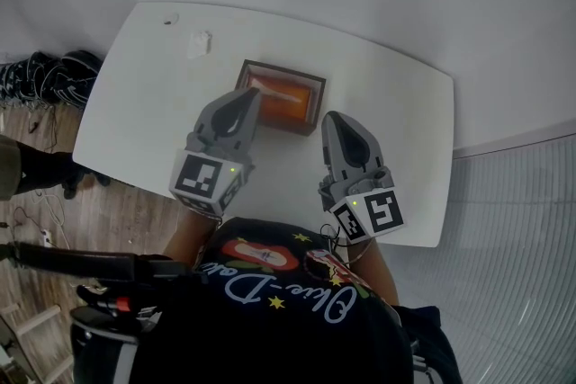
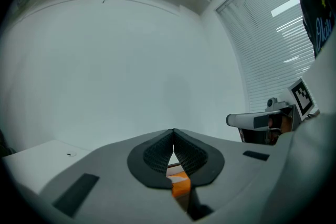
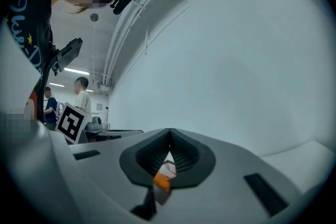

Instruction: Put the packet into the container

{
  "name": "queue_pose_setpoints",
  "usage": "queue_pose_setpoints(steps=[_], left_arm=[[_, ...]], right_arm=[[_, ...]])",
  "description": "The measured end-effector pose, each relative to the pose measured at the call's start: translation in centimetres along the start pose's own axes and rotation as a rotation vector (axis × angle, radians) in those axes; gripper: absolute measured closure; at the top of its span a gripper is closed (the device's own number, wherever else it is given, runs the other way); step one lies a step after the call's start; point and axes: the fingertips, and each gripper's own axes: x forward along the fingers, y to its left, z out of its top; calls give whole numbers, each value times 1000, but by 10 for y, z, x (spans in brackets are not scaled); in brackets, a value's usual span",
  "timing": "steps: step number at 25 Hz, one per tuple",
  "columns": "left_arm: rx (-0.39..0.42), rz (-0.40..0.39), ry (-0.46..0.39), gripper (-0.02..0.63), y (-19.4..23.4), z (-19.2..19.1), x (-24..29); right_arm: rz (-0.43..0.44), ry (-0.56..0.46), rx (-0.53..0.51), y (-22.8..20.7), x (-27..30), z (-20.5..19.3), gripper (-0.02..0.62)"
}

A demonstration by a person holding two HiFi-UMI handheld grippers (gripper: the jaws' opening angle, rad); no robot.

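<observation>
An orange packet (image 1: 286,99) lies inside a dark brown rectangular container (image 1: 317,111) on the white table (image 1: 126,112). My left gripper (image 1: 245,98) hovers above the container's near left corner, jaws shut with nothing in them. My right gripper (image 1: 337,121) hangs just right of the container, also shut and empty. In the left gripper view the jaw tips of the left gripper (image 2: 173,134) meet, and the packet (image 2: 181,185) shows through the gap below them. The right gripper view has the right gripper (image 3: 169,134) closed the same way, with a bit of orange packet (image 3: 161,180) under it.
A small crumpled white scrap (image 1: 198,43) lies at the table's far left, with a tiny mark (image 1: 169,18) beyond it. A heap of black cables (image 1: 45,76) is on the wooden floor at left. A white wall rises behind the table.
</observation>
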Motion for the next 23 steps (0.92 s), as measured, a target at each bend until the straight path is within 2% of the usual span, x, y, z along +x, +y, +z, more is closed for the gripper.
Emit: queue_pose_setpoints(steps=[17, 23], left_arm=[[-5, 10, -26, 597, 2, 7, -4], [-5, 14, -1, 597, 3, -1, -5]], right_arm=[[-11, -12, -13, -5, 6, 5, 580], [-4, -9, -21, -5, 9, 3, 580]])
